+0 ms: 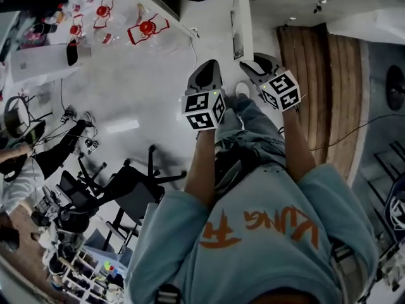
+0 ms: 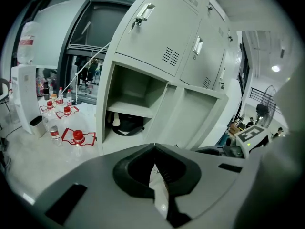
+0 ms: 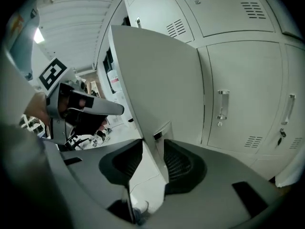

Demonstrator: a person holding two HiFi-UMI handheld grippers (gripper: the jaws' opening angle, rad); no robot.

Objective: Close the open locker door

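Note:
The open locker door [image 3: 157,80] is a pale grey panel that stands edge-on toward me, with a small latch plate [image 3: 159,133] on its free edge. My right gripper [image 3: 152,147] is open and that edge runs between its jaws, with a gap on the left side. The door shows as a thin white strip [image 1: 239,18] ahead of both grippers in the head view. My left gripper [image 2: 155,147] is shut on nothing and faces the open compartment [image 2: 136,92], left of the door. Both grippers [image 1: 205,75] [image 1: 256,68] are held side by side at the door's edge.
Closed locker doors [image 3: 238,94] fill the wall to the right. A dark bag [image 2: 128,125] lies in the open compartment. Red-capped water bottles [image 2: 77,137] and a water dispenser [image 2: 26,80] stand on the floor at the left. Office chairs [image 1: 120,189] are behind me.

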